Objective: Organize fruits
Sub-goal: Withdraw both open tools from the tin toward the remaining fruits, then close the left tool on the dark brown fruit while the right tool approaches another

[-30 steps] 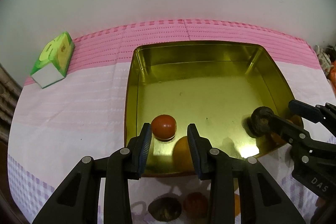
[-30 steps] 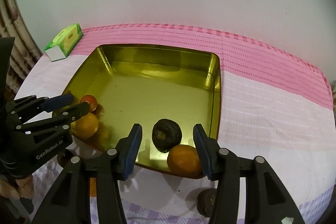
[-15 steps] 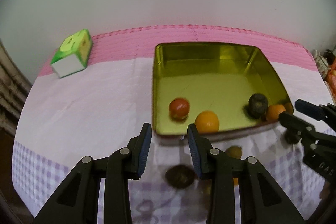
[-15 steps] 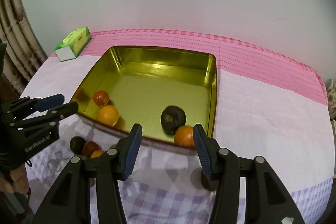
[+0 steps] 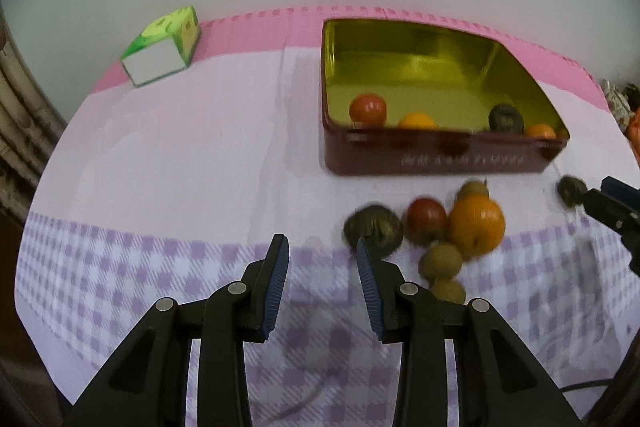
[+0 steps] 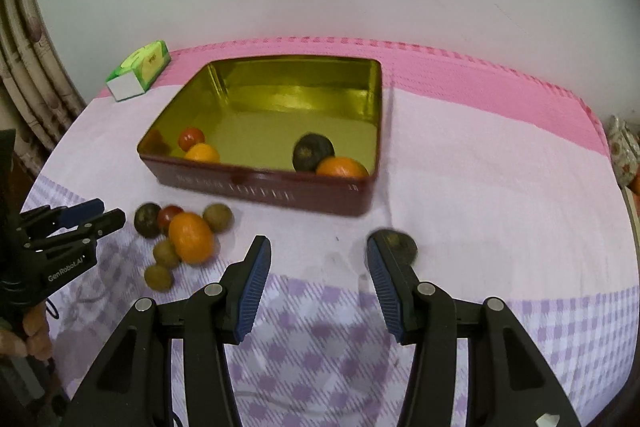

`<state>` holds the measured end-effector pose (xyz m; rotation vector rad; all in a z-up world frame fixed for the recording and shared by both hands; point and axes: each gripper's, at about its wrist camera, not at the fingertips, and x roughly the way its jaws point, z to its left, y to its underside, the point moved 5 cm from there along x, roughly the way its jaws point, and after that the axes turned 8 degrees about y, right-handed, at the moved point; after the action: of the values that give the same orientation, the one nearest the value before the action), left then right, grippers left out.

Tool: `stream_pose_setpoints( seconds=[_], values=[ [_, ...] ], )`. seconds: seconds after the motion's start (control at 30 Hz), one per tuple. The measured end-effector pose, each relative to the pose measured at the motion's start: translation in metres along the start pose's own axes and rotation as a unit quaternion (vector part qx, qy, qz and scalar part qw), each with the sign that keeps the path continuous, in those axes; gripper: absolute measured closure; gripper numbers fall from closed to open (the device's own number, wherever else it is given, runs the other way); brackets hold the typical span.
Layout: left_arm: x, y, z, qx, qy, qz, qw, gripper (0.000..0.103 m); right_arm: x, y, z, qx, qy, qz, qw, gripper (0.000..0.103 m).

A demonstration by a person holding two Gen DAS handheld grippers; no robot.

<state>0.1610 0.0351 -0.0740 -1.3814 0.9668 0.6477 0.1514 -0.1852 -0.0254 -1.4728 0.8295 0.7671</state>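
Pink cloth (image 6: 480, 163) on table; tin (image 6: 272, 187) w/ 4 fruits ahead of both grippers. Left gripper (image 5: 322, 247) open, empty, fruit pile (image 5: 440, 227) just right of jaws. Right gripper (image 6: 318, 247) open, dark fruit (image 6: 400, 245) behind right jaw.

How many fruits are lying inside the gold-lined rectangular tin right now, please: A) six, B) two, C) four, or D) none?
C: the gold-lined rectangular tin holds a small red tomato, an orange, a dark round fruit and a second orange.
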Motion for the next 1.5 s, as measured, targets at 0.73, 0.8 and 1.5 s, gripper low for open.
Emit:
stream_pose_setpoints(
  seconds=[0.73, 0.8, 1.5],
  values=[
    [0.013, 0.011, -0.002, 0.003, 0.016, 0.005, 0.9999, 0.066, 0.012, 0.032, -0.020, 0.023, 0.012, 0.028, 0.999, 0.055],
    [0.015, 0.011, -0.002, 0.005, 0.020, 0.005, 0.9998, 0.066, 0.014, 0.033, -0.022, 0.027, 0.013, 0.030, 0.999, 0.055],
    [0.027, 0.005, -0.022, 0.036, 0.062, 0.006, 0.9974, 0.066, 0.026, 0.036, -0.022, 0.030, 0.003, 0.043, 0.999, 0.055]
  ],
)
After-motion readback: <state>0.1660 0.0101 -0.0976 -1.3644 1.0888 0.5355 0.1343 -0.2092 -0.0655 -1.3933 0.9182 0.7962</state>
